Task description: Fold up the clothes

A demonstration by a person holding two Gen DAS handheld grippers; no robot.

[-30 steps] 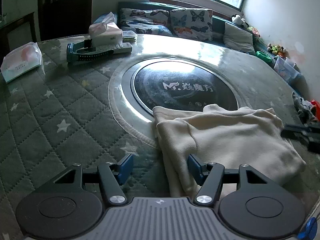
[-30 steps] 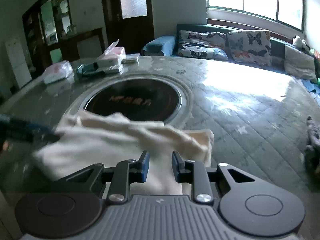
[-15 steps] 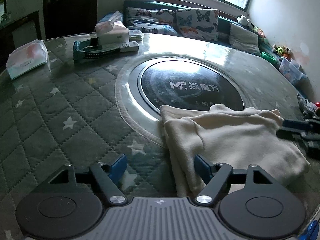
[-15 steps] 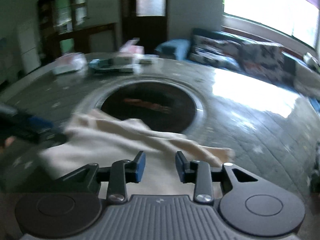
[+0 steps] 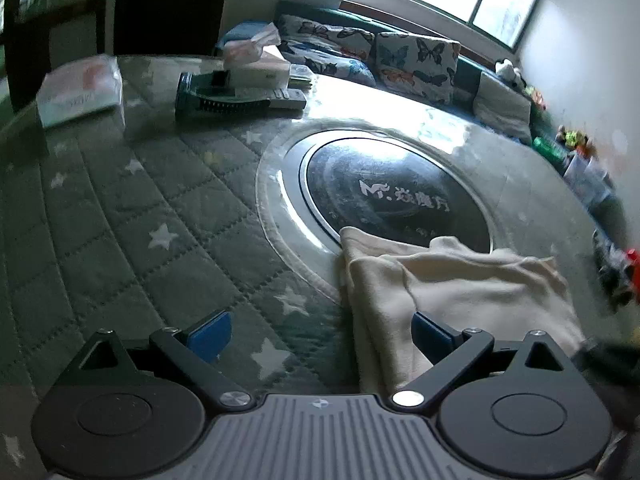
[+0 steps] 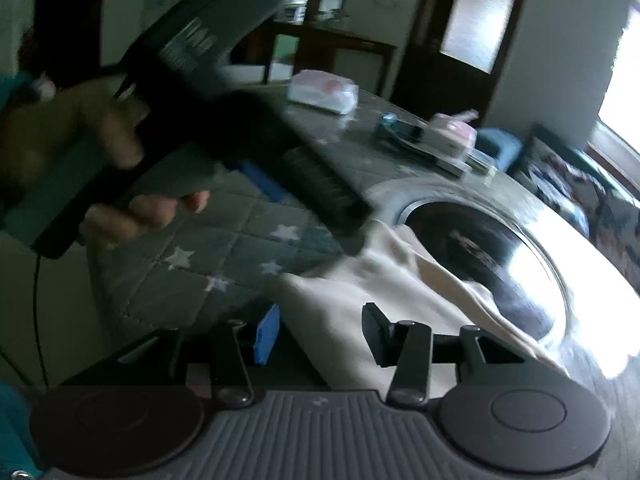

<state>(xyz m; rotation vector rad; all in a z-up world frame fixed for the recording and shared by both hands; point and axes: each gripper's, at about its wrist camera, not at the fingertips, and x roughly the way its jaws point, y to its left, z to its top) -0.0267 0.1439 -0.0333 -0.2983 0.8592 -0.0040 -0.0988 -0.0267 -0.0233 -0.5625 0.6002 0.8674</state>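
A folded cream garment (image 5: 460, 284) lies on the quilted table cover, its far edge on the dark glass turntable (image 5: 392, 184). My left gripper (image 5: 320, 332) hovers at the garment's left edge. Its jaws are opening wide, and the fabric lies below near the right finger without being pressed. My right gripper (image 6: 322, 334) is over the other end of the garment (image 6: 400, 280). Its jaws are opening too, with cloth showing between the fingers but not pinched. In the right wrist view a hand (image 6: 60, 140) holds the left gripper (image 6: 248, 152) close by.
At the table's far left sit a tissue pack (image 5: 80, 92), a dark comb-like tool (image 5: 224, 98) and a tissue box (image 5: 256, 64). A sofa with butterfly cushions (image 5: 416, 60) stands under the window. Toys and clutter (image 5: 576, 140) lie on the right.
Both grippers' jaws have spread wider. The right gripper has rolled and swung sideways, so its view now faces the left gripper and the hand. The garment has stayed put.
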